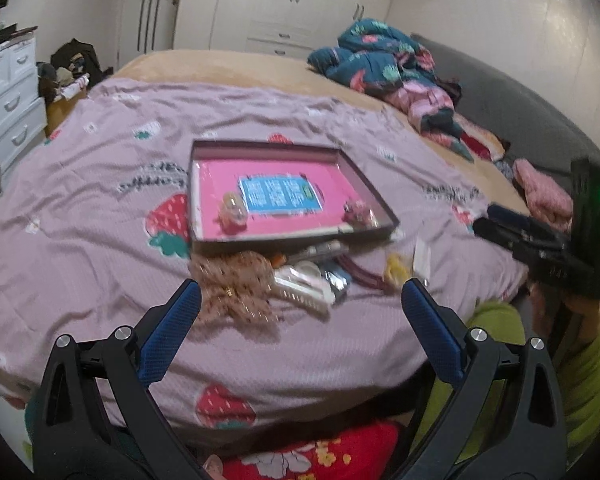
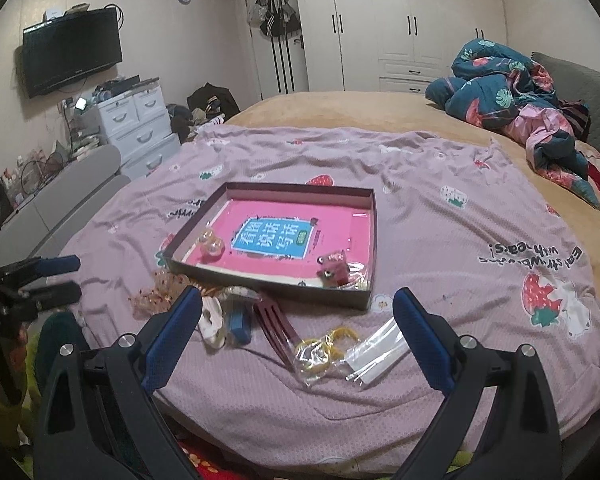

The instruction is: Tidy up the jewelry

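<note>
1. A shallow box (image 2: 366, 240) with a pink floor lies on the bed's mauve strawberry sheet (image 2: 460, 216).
2. Inside the box, a clear bead piece (image 2: 212, 243) sits near its front left corner and a red charm (image 2: 334, 270) near its front right corner.
3. Just in front of the box lie a beige scrunchie (image 1: 236, 286), a maroon hairband (image 2: 278, 330), yellow rings (image 2: 320, 350) and a clear packet (image 2: 376, 354).
4. The left hand-held gripper (image 1: 300, 296) and the right hand-held gripper (image 2: 298, 300) hover in front of the box, jaws apart, holding nothing.
</note>
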{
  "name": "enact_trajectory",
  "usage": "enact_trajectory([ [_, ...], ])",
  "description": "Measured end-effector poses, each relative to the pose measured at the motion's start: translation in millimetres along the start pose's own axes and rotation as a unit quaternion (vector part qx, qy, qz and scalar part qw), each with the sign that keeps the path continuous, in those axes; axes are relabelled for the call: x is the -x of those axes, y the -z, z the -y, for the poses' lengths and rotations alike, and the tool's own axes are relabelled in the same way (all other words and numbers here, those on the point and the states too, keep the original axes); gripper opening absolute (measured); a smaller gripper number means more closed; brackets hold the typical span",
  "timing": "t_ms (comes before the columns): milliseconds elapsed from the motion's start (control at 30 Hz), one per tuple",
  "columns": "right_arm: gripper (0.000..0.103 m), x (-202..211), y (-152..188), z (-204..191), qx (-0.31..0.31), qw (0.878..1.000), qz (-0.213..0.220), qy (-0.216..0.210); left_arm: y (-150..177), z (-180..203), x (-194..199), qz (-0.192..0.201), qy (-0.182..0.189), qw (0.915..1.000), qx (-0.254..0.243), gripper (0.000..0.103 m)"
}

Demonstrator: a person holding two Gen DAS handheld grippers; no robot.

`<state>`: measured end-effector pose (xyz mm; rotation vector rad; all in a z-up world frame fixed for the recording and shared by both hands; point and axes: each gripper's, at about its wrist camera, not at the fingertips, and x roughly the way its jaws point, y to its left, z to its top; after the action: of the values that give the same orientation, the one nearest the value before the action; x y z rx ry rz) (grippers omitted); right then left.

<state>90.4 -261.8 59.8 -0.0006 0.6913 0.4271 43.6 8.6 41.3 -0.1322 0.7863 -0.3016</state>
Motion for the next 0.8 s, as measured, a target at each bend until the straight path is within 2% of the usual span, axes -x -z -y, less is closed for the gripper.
enact_trajectory([
  [167,0.096,-5,10,1,0.003,1.000,-0.015,0.004,19,11,-20,-0.038,0.014,0.9991,-0.013,0.094],
  [467,0.096,-19,27,3,0.012,0.999,-0.044,0.009,39,27,-56,-0.082,0.034,0.9954,-0.035,0.093],
  [600,0.096,-28,32,7,0.011,0.998,-0.059,0.014,44,28,-75,-0.102,0.038,0.9934,-0.037,0.083],
  [733,0.096,-35,35,10,0.006,0.998,-0.068,0.016,45,29,-94,-0.110,0.030,0.9925,-0.042,0.078],
  [800,0.096,-36,36,11,0.006,0.997,-0.070,0.014,43,26,-105,-0.116,0.029,0.9921,-0.036,0.070],
])
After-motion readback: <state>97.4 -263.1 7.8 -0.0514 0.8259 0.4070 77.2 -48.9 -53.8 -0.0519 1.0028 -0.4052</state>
